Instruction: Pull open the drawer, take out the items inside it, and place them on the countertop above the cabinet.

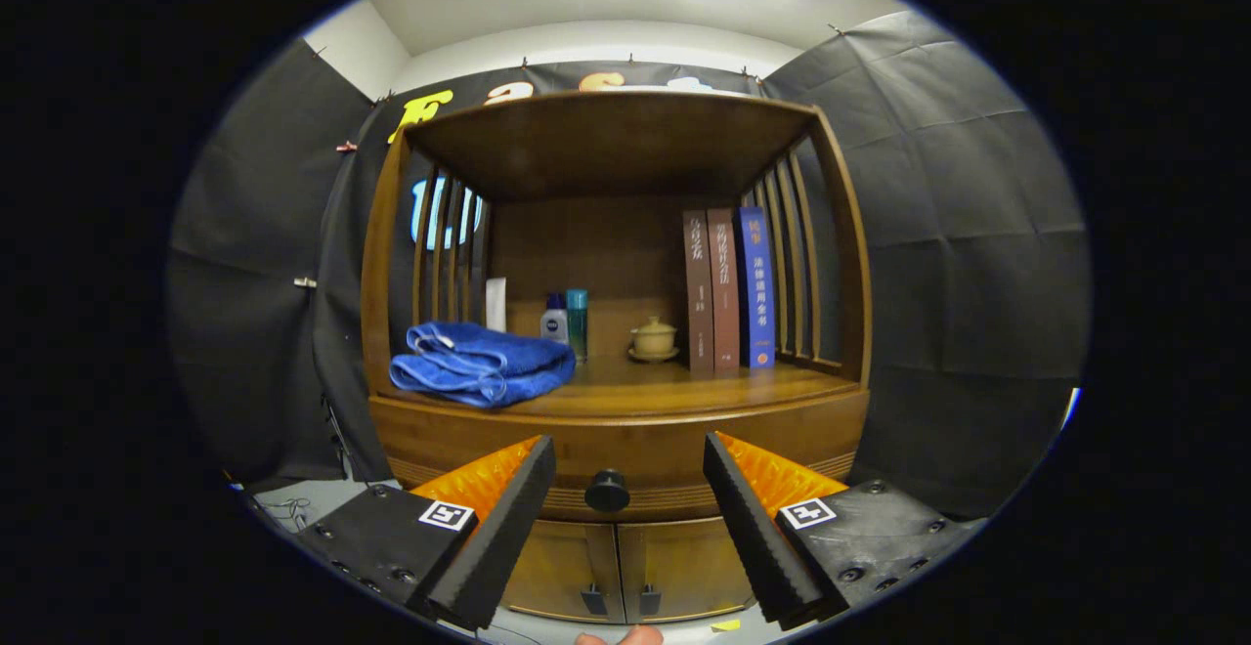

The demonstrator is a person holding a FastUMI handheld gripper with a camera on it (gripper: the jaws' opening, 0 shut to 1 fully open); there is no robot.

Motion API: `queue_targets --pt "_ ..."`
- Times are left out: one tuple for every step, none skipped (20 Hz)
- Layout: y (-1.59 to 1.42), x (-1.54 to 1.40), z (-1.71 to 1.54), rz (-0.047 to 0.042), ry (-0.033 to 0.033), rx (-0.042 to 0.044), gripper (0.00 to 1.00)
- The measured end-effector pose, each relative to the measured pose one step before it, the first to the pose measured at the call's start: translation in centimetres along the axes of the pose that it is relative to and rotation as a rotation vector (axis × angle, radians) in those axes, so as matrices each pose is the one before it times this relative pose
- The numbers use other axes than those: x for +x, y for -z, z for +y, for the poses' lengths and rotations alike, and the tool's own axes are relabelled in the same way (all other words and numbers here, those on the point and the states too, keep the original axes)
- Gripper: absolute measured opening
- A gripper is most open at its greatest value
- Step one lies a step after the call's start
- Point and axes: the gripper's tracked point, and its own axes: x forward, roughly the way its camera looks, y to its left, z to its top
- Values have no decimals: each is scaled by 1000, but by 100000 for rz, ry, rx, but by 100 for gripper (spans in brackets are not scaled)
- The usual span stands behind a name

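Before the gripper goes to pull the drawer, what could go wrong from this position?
1. The gripper is open with the round drawer knob between and just beyond its fingers. The knob is small, so the fingers may slip off when closing.
2. The drawer is still shut. A pull that is not straight might jam it.
3. The blue towel lies near the countertop's front edge, and a cup and bottles stand behind, leaving limited room for placing items.

The wooden cabinet (625,430) is warm brown, its drawer knob (607,491) black. On the tabletop (684,386) lies a bright blue towel (479,364); behind it sit a cream lidded cup (653,338) and three books (728,288) — two brown, one blue.

The hand-held gripper (628,469) carries black-and-white square markers.
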Motion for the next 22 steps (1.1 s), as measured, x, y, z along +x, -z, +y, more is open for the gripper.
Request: queue_targets --pt "1232 670 241 932 -622 -446 98" --pt "728 714 135 773 -21 -939 98" --pt "836 743 152 361 -81 -1240 98" --pt "538 222 -22 -194 -309 -982 98" --pt "550 495 16 47 -91 -137 98" --pt "349 415 -28 511 68 348 98" --pt "351 753 136 725 -230 467 95" --pt "531 791 341 831 23 87 94" --pt "534 746 300 1110 45 -984 88" --pt "639 556 -18 1705 275 -1603 83" --pt "500 512 190 1300 -393 -1293 78" --pt "318 441 12 1278 462 -1003 75" --pt "253 398 233 881 -561 45 71" --pt "297 162 22 656 473 401 67" --pt "223 390 -324 304 951 397 63" --pt "110 66 36 426 371 824 58" --pt "-84 283 -50 -347 -798 1445 53" --pt "-26 -175 35 506 -731 836 52" --pt "57 89 -9 458 -384 884 48" --pt "27 41 75 485 -485 -252 48" --pt "-38 -207 65 636 -68 -1507 45" --pt "93 -87 0 1218 -236 -667 42"
